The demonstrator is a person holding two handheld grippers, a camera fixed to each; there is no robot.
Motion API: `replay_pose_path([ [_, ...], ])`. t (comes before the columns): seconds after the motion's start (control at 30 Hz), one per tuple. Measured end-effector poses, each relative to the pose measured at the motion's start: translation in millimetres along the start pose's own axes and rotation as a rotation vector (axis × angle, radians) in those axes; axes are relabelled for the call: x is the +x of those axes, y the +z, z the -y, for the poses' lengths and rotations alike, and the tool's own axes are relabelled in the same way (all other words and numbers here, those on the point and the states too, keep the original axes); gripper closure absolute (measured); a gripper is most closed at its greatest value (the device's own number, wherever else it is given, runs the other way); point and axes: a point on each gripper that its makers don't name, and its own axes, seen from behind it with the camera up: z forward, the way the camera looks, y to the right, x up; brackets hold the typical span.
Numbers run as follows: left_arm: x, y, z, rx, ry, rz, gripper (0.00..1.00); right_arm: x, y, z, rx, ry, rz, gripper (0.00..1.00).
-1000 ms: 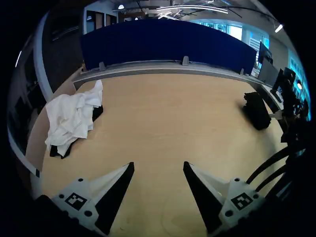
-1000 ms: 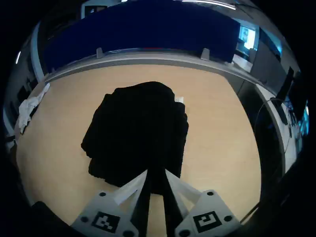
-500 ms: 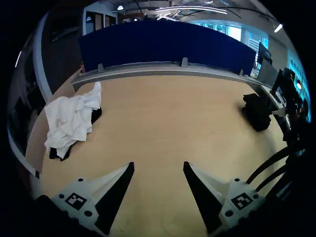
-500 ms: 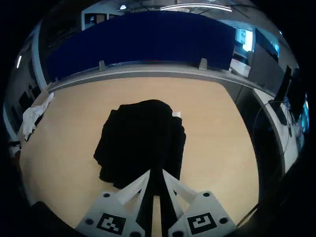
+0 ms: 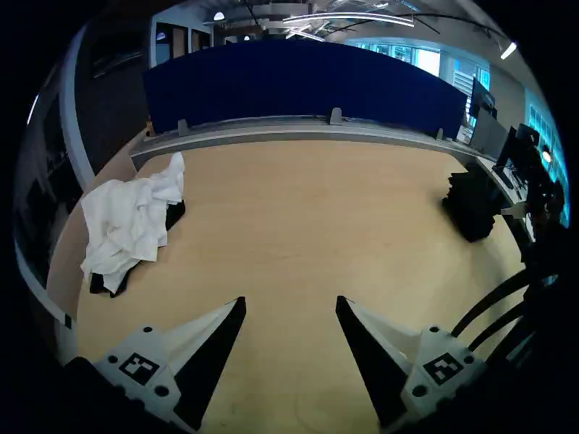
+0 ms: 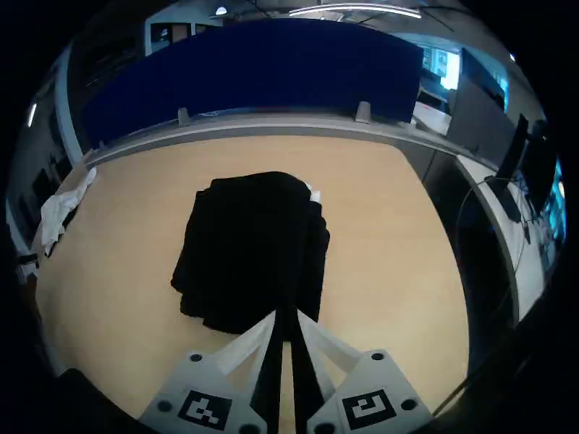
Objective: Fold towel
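The right tongs (image 6: 287,312) are almost fully closed, with their tips at the near edge of the black towel (image 6: 250,246), which lies folded at 12 o'clock on the counter (image 6: 391,239); whether they pinch it cannot be told. The left tongs (image 5: 290,298) stand wide open and empty. One towel seems done; the white towel (image 5: 130,217), a crumpled heap farther off at 10 o'clock, waits for folding.

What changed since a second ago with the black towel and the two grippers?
The right gripper backed away from the folded black towel, so the towel looks smaller now. Its fingers stayed shut, tips at the towel's near edge. Nothing was visibly grabbed or let go. The left gripper stayed open above the table, and the crumpled white towel stayed put.
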Motion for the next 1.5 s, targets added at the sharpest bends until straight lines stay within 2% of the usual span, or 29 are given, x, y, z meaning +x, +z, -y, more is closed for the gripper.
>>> replay_pose_path([
  [0.27, -1, -0.9, 0.5, 0.001, 0.001, -0.001, 0.08, -15, 2.9, -14, -0.041, 0.035, 0.026, 0.94],
  [0.43, -5, 0.1, -0.6, 0.001, 0.008, 0.005, 0.08, -30, 18.2, -15, -0.057, 0.055, 0.063, 0.92],
  [0.63, -5, 0.0, 1.0, 0.004, 0.007, 0.005, 0.08, -33, 19.0, -15, -0.081, 0.044, 0.062, 0.54],
  [0.9, 0, 2.2, -0.5, -0.003, 0.003, 0.002, 0.08, -30, 12.8, -16, -0.080, 0.052, 0.044, 0.50],
  [1.17, 2, 3.4, -1.9, -0.008, -0.001, -0.001, 0.08, -27, 5.7, -11, -0.080, 0.046, 0.019, 0.04],
  [1.23, 3, 3.4, -2.0, -0.009, -0.001, -0.002, 0.08, -24, 5.4, -7, -0.072, 0.049, 0.008, 0.00],
  [1.5, 5, 2.1, -3.8, -0.010, 0.000, -0.005, 0.08, 0, 9.9, 5, -0.051, 0.040, -0.033, 0.00],
])
